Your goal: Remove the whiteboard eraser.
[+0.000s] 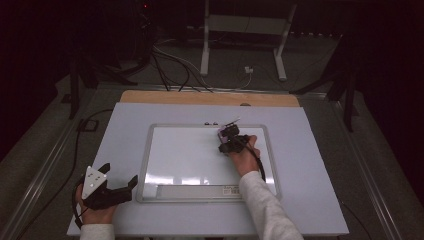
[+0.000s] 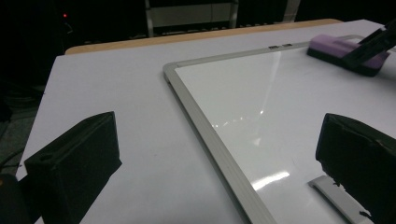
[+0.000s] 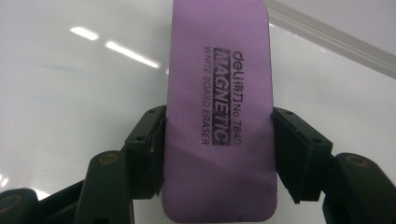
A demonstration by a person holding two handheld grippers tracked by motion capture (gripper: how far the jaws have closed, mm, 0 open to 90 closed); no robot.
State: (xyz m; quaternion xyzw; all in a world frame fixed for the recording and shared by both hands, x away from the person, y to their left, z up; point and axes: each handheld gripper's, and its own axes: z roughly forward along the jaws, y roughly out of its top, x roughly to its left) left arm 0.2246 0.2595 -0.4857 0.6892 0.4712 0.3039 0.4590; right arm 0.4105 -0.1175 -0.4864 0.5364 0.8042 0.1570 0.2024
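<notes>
A whiteboard with a silver frame lies flat on the white table. A purple magnetic whiteboard eraser rests flat on the board near its upper right corner, and my right gripper is shut on it, a jaw pressing each long side. The same eraser shows far off in the left gripper view, with the right gripper's black jaw on it. My left gripper is open and holds nothing, resting on the table beside the board's lower left corner.
A wooden strip runs along the table's far edge. Cables and a metal stand sit on the dark floor beyond. A marker tray runs along the board's near edge. Bare table lies left of the board.
</notes>
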